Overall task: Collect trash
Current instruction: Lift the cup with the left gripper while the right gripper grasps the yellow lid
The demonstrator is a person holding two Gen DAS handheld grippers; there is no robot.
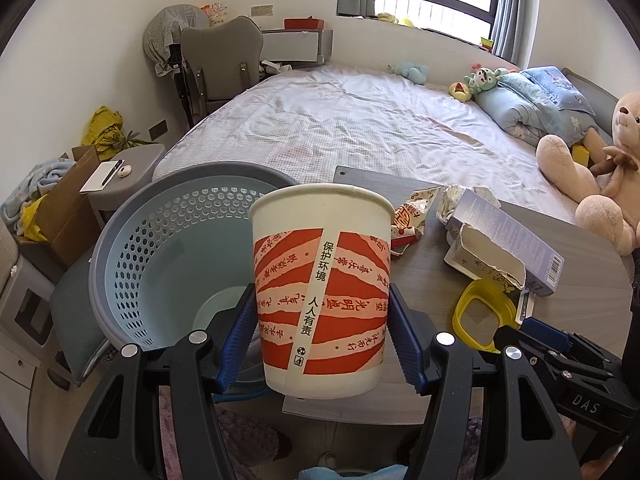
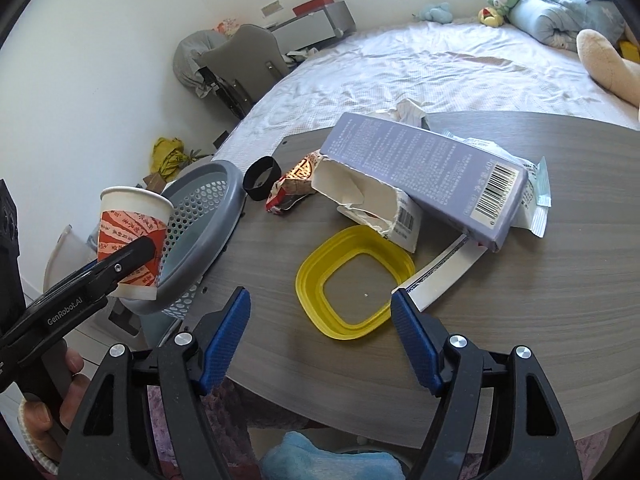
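the left claw point(image 1: 320, 336) gripped a paper cup point(image 1: 322, 288) by its sides, both blue pads pressed against the red and white print, and held it upright in the air. the cup sat in front of a grey basket point(image 1: 120, 240) with a pale blue perforated liner, which stood off the left edge of the desk point(image 1: 580, 264). the right claw point(image 2: 320, 336) was released, nothing between its pads, and hovered low over the desk just short of a yellow lid point(image 2: 316, 268) (a square ring shape, lying flat). behind the lid lay a torn white carton point(image 2: 360, 196), a long purple box point(image 2: 420, 160) resting across it, a red snack wrapper point(image 2: 292, 188) and a black ring point(image 2: 262, 178) near the basket rim. a bed point(image 1: 340, 120) with soft toys filled the background.
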